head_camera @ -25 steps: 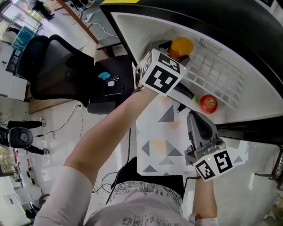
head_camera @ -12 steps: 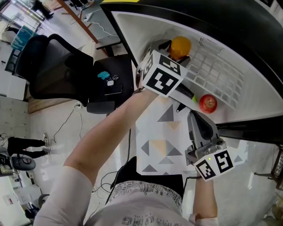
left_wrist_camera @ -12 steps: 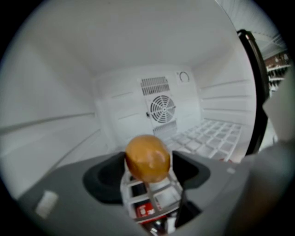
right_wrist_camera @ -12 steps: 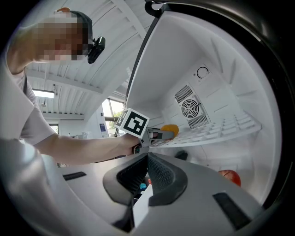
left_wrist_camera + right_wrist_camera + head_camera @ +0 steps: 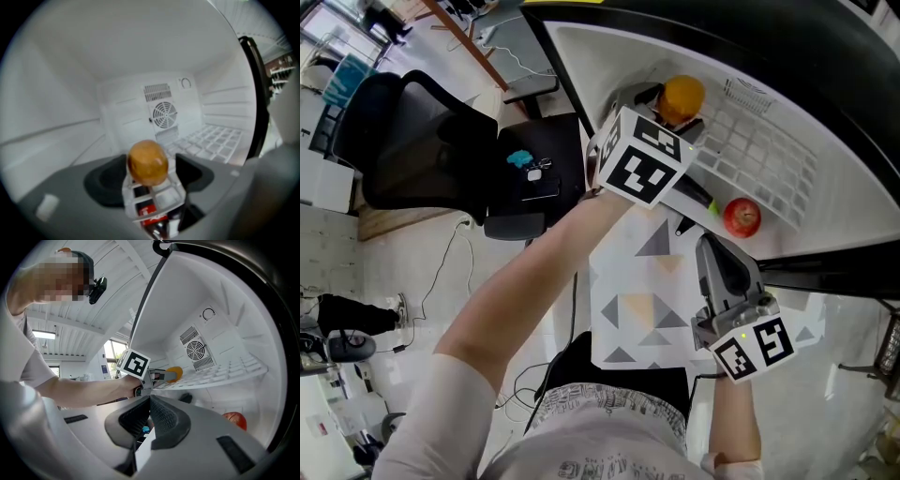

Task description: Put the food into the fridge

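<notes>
one orange (image 5: 684, 97) at shelf (image 5: 761, 161) edge between just-opened left gripper (image 5: 151, 176) jaws, right gripper (image 5: 149, 401) closed

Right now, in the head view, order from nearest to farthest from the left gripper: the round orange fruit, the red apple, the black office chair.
1. Round orange fruit: between the left gripper jaws, which have just been opening.
2. Red apple: lower right, in the fridge.
3. Black office chair: far left, outside.

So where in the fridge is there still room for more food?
The white shelf is bare from the orange back to the fan and rightwards. Below it, only an apple shows. The front edge is crowded: the left hand-held gripper has just been opening its jaws around the orange.
</notes>
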